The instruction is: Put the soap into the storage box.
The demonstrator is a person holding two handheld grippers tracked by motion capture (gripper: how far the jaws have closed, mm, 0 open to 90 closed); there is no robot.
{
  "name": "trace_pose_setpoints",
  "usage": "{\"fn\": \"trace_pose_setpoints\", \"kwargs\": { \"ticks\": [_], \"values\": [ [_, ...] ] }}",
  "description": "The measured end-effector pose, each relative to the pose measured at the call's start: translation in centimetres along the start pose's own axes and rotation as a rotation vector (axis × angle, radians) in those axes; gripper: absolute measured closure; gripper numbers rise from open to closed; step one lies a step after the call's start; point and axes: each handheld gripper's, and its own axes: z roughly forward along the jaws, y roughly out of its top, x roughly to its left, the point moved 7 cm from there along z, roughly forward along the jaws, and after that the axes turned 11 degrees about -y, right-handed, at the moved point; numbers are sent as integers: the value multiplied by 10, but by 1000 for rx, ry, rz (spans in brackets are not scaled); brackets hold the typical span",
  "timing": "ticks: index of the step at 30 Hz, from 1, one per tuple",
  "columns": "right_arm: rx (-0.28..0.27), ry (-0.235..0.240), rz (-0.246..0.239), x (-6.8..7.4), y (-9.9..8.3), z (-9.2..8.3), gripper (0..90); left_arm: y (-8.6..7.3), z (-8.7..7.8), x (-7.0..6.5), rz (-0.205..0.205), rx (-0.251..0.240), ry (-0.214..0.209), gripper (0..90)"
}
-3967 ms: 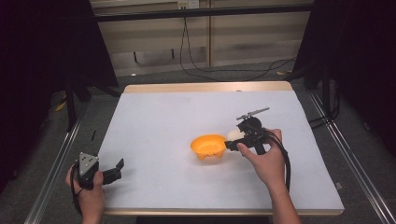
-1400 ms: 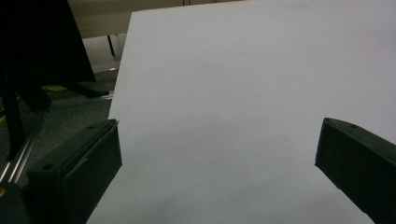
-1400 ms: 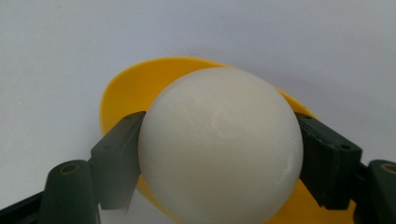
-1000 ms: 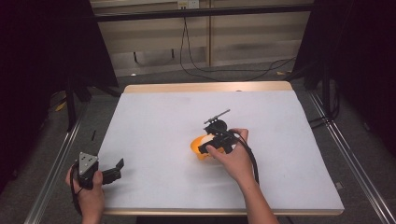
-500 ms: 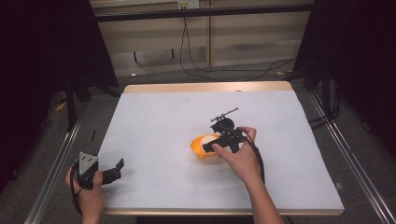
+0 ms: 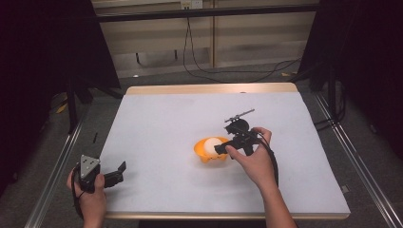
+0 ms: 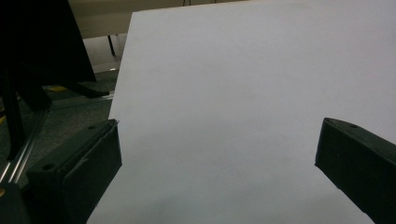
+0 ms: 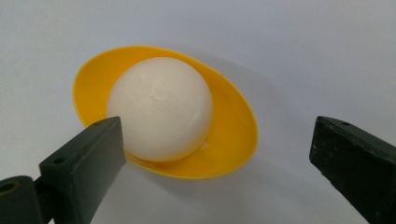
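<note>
Resting in a shallow yellow bowl (image 8: 233, 135), a smooth white ball (image 8: 161, 107); right gripper (image 8: 217, 172) jaws just opened, clear of it.

A white-topped table (image 6: 166, 118) carries a yellow bowl (image 6: 209, 153) near its middle, holding a white ball (image 6: 212, 145).

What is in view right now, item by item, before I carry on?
bowl: one, yellow-orange, shallow, near the middle of the table, just in front of the right gripper.
ball: one, white, smooth, resting in the bowl.
table: one, white top with a pale wood edge.
cables: several, black, on the floor beyond the table.
left gripper: one, black, fingers wide apart with nothing between them, at the near left table corner.
right gripper: one, black, fingers have just been opening, nothing gripped.
</note>
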Motion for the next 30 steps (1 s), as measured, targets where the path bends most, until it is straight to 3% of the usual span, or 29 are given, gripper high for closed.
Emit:
{"fn": "trace_pose_setpoints", "kwargs": {
  "ticks": [30],
  "values": [
    [6, -66, 67, -48, -29, -8, 20, 0, 0, 0, 6, 3, 3, 2]
  ]
}}
